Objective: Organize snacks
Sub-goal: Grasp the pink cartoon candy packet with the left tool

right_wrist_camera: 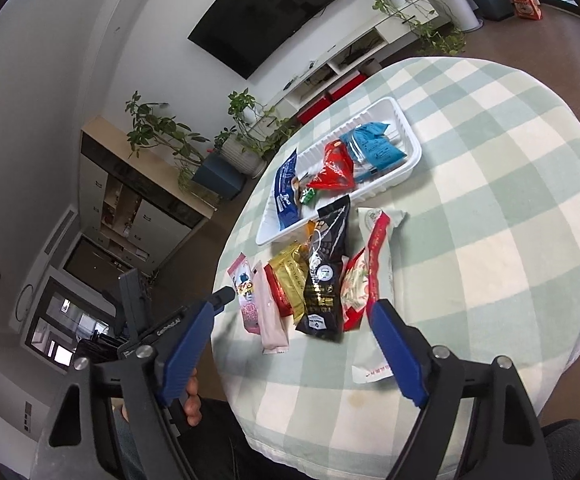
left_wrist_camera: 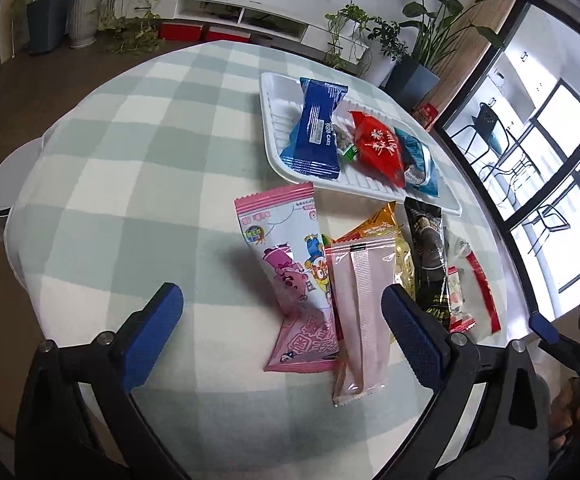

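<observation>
i read this as mid-sort: the white tray (left_wrist_camera: 430,196) at the far side of the counter (left_wrist_camera: 129,152) already carries a blue cake packet (left_wrist_camera: 316,132), a red packet (left_wrist_camera: 382,146), a teal packet (left_wrist_camera: 420,156) and a small green-wrapped sweet, while a loose row of snacks lies on the checked cloth on my side of the tray.

my left tongs (left_wrist_camera: 283,330) are released, jaws wide apart, hovering over the near end of that row. between the jaws i see the pink cartoon packet (left_wrist_camera: 290,276) with the pale pink packet (left_wrist_camera: 360,312) lapped over its right edge. i grip nothing there. my right tongs (right_wrist_camera: 300,338) are likewise released and empty, poised above the near ends of the black packet (right_wrist_camera: 326,280), the gold packet (right_wrist_camera: 290,280) and the red-and-white packet (right_wrist_camera: 364,276); a white packet (right_wrist_camera: 386,264) lies under that last one.

so i judge the step in hand is choosing the next snack to carry to the tray. the pale pink packet sits on top and looks the easiest for the left side. the move calls for lowering until the jaws straddle its narrow width, closing on it alone without pinching the cartoon packet beneath, then lifting clear and carrying it to the tray's free near corner. the wrappers look slippery, so i'd close firmly.
</observation>
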A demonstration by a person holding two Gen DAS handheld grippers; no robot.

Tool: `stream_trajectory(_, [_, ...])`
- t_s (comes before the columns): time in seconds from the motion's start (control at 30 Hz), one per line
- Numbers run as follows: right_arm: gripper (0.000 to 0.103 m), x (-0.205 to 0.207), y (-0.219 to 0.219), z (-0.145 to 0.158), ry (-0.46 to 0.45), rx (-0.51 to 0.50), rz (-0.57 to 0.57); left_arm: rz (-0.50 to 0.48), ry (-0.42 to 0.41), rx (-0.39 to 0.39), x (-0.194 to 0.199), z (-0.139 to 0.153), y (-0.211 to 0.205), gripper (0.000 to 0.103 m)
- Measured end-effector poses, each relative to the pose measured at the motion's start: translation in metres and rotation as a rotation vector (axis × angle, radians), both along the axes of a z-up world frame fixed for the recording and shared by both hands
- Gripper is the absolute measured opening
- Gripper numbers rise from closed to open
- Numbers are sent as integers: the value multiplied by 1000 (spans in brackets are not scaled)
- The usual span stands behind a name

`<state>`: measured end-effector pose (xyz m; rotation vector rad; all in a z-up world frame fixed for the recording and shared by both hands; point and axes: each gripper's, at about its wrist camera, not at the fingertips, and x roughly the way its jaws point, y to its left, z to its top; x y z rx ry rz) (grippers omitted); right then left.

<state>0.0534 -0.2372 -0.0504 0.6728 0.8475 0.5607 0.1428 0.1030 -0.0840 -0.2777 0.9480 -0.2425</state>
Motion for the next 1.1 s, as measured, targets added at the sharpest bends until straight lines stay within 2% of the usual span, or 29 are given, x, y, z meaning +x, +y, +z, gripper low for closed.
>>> stream_trajectory(0.03, [84,-1,0,0,-3,0,-1,-3,3,8,0,-2,-1,83])
stream_trajectory(0.1, [84,-1,-2,1,-7,-2,-4,-9,16,2,2,-6,-2,68])
stream_trajectory(0.13, [84,-1,-2,0,-6,-1,-5,-11,20,2,3,-8,-3,64])
stream_trajectory(0.5, [83,1,3,-1,-4,-24,6,-23,43,13,14,-17,-9,64])
stream_trajectory(0.77, [83,-3,11,-1,-9,-105,4,-42,43,16,19,-16,-10,63])
stream_trajectory(0.87, [83,-5,13,-2,-11,-116,8,-69,56,29,22,-17,-13,49])
stream_trajectory(0.93, [83,-5,13,-3,-9,-118,9,-87,59,41,24,-17,-16,35])
stream_trajectory(1.1, [83,-6,15,-3,-13,-131,11,-124,67,50,26,-21,-20,29])
